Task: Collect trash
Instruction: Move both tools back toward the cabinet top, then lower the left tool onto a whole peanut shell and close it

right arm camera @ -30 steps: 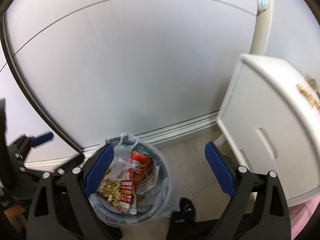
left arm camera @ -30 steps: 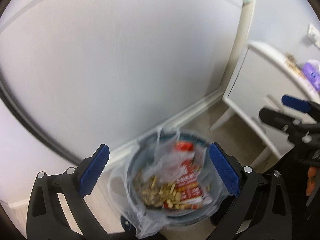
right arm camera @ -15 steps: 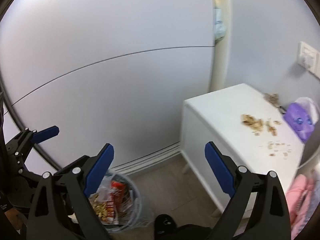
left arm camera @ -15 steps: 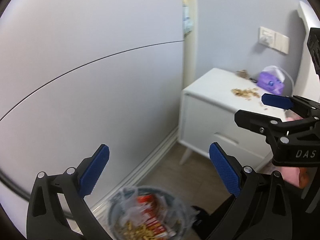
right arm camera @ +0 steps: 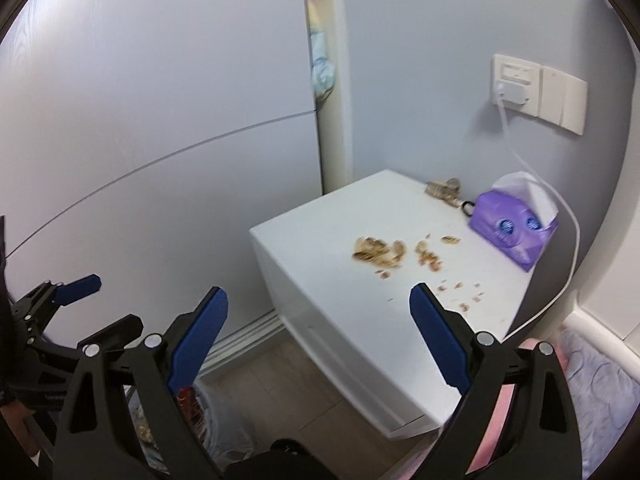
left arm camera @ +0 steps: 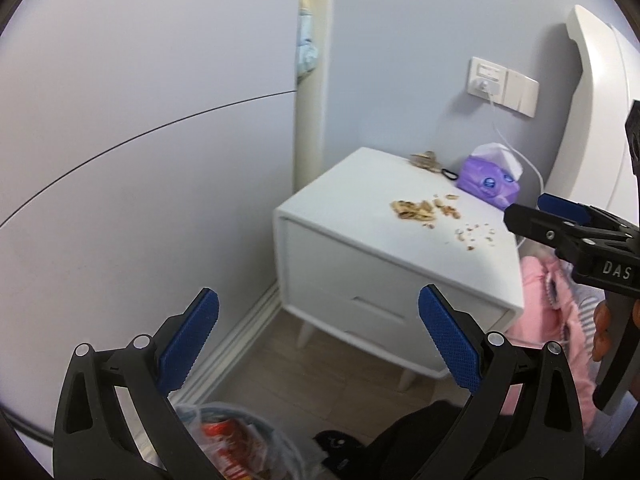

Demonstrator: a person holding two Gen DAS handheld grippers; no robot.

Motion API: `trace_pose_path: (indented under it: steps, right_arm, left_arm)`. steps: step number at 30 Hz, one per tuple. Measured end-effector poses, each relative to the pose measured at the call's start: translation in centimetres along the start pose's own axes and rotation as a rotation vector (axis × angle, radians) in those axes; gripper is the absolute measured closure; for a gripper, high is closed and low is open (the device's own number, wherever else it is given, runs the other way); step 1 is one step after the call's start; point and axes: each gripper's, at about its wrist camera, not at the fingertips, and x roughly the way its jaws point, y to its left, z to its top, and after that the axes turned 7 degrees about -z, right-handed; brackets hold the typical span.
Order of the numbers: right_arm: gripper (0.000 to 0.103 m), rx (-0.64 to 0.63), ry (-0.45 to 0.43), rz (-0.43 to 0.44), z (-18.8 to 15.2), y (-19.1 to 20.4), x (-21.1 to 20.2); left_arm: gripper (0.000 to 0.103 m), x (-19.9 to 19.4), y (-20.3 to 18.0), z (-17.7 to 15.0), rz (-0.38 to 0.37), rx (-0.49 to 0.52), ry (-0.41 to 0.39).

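Trash bin (left arm camera: 236, 446): at the bottom left of the left wrist view, on the floor against the grey wall, lined with a clear bag and holding a red wrapper and pale shells; in the right wrist view it sits low behind the right gripper's left finger
Left gripper (left arm camera: 318, 342): fingers spread wide with nothing between them, held above the bin and facing the nightstand
Nightstand (left arm camera: 340, 264): white, with a drawer front and short legs, standing in the corner to the right of the bin
Shell pile (left arm camera: 414, 210): the main trash left to collect, a loose heap of tan shells about mid-top of the nightstand
Scattered bits (left arm camera: 476, 236): smaller crumbs strewn to the right of the pile, toward the near right edge
Tissue pack (left arm camera: 488, 182): purple, at the back right of the top near the wall socket; not trash by the look of it
Right gripper (right arm camera: 318, 330): fingers spread wide and empty, pointed at the nightstand top, nearer to it than the left one
Step in hand: judged from the empty jaws and the part-filled bin, both grippers are heading to the nightstand for a load of shells
Next move: lower the right gripper over the shell pile and close on a cluster; the pieces are small and loose, so a pinch low on the surface or a sweep toward the edge seems needed, and spilling onto the floor is the risk
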Motion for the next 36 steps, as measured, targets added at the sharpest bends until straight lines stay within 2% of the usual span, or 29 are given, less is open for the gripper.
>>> trace_pose_path:
  steps: [1,2,5,8,15,20,24,29,36]
  right_arm:
    - [0.013,0.003,-0.013,-0.002,0.0,-0.6,-0.2]
    - [0.006,0.004,-0.026,-0.004,0.0,-1.3,-0.3]
    - [0.006,0.01,-0.038,-0.029,-0.1,-3.3,-0.5]
    - [0.006,0.005,0.002,-0.039,-0.3,-5.0,0.3]
    - [0.006,-0.039,-0.01,-0.081,-0.1,-7.1,1.0]
    - [0.006,-0.028,0.003,-0.12,0.4,-8.4,2.6]
    - [0.006,-0.031,0.02,-0.121,1.0,-8.9,4.4]
    - [0.006,0.007,0.088,-0.134,1.2,-10.3,7.5]
    - [0.006,0.025,0.091,-0.134,2.1,-11.2,10.8]
  left_arm:
    - [0.006,0.6,-0.5,0.3,-0.019,-0.001,0.003]
    - [0.006,1.0,-0.8,0.6,-0.036,-0.004,0.009]
    - [0.006,2.7,-1.8,1.2,-0.09,-0.009,0.021]
    - [0.006,4.0,-2.8,1.5,-0.157,-0.008,0.025]
    - [0.006,7.1,-5.8,2.9,-0.228,0.067,0.055]
    - [0.006,9.3,-7.3,4.1,-0.234,0.123,0.064]
    - [0.006,11.2,-7.4,5.0,-0.242,0.12,0.076]
    - [0.006,13.6,-7.6,5.9,-0.244,0.121,0.091]
    - [0.006,17.2,-7.1,6.7,-0.24,0.138,0.106]
